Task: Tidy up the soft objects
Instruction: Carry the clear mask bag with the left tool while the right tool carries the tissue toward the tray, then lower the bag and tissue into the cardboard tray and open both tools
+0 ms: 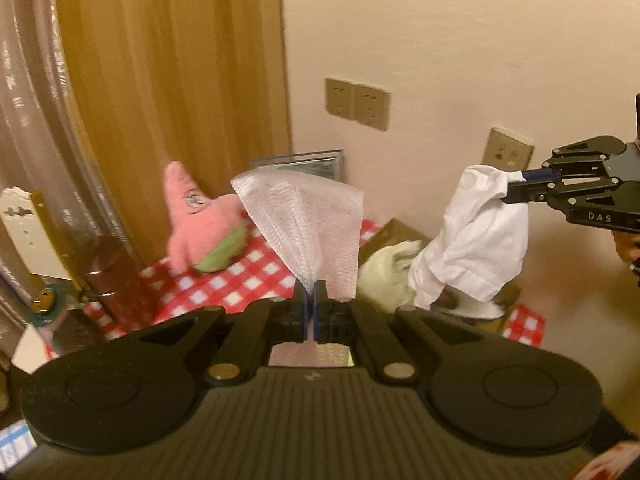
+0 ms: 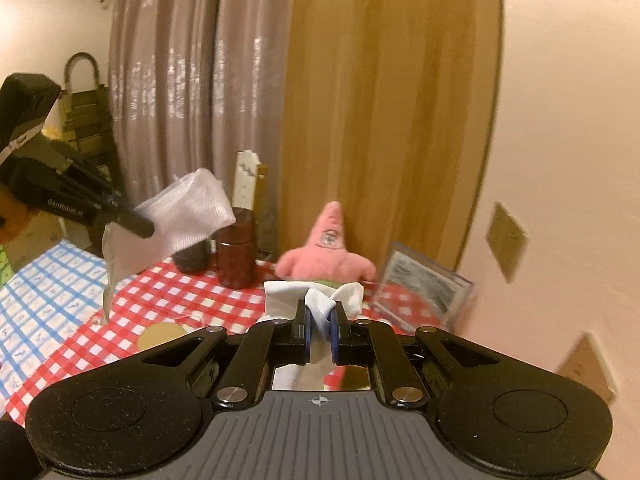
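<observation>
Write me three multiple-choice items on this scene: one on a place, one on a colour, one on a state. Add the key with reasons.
1. Where does the pink star plush sit?
A. on the red checked cloth, by the tan curtain
B. in a claw
C. on the blue checked cloth

2. What colour is the garment in the right claw?
A. black
B. white
C. pink

3. What is the left claw doing?
A. hanging open
B. pinching a sheer mesh sheet
C. gripping the dark red jar

Key: A, it rests on red checks before the curtain; B, the hanging cloth is white; B, its jaws close on the sheet.
</observation>
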`<state>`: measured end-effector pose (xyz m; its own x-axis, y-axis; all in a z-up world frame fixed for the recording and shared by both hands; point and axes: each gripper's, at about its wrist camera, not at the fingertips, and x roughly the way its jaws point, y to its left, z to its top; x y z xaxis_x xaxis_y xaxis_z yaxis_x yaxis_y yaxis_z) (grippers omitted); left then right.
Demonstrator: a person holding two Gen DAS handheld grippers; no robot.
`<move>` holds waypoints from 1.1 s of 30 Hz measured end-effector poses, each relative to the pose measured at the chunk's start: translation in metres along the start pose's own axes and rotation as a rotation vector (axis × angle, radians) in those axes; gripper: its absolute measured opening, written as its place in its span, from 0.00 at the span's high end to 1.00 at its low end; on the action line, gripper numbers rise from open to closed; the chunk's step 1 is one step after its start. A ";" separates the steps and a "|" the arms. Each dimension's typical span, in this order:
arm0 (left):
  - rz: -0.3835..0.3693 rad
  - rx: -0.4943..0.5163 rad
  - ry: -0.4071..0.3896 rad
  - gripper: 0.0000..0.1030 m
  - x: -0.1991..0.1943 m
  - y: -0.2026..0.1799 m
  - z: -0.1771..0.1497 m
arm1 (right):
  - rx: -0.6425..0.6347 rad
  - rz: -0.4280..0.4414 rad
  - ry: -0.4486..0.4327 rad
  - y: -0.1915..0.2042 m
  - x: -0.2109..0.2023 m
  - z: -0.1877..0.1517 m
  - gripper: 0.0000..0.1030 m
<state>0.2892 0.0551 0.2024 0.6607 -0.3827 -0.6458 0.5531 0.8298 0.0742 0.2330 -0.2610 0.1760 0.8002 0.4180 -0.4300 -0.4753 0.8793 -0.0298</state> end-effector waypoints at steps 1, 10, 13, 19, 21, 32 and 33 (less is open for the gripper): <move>-0.012 -0.005 -0.004 0.99 0.003 -0.009 0.001 | 0.005 -0.012 0.002 -0.005 -0.005 -0.003 0.91; -0.129 -0.119 -0.037 0.99 0.062 -0.081 -0.002 | 0.022 -0.134 0.057 -0.051 -0.026 -0.052 0.91; -0.172 -0.145 -0.027 0.99 0.089 -0.104 -0.005 | 0.048 -0.148 0.082 -0.064 -0.027 -0.070 0.91; -0.221 -0.182 0.017 0.99 0.140 -0.141 -0.012 | 0.070 -0.171 0.126 -0.084 -0.022 -0.103 0.91; -0.235 -0.196 0.036 0.99 0.157 -0.150 -0.014 | 0.070 -0.175 0.142 -0.089 -0.018 -0.113 0.91; -0.227 -0.283 0.092 0.99 0.237 -0.174 -0.032 | 0.091 -0.166 0.206 -0.103 0.017 -0.151 0.91; -0.225 -0.294 0.102 0.99 0.245 -0.175 -0.037 | 0.087 -0.166 0.213 -0.103 0.021 -0.154 0.91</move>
<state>0.3357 -0.1691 0.0033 0.4770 -0.5383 -0.6948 0.4995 0.8165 -0.2897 0.2426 -0.3783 0.0309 0.7656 0.2170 -0.6056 -0.3035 0.9519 -0.0426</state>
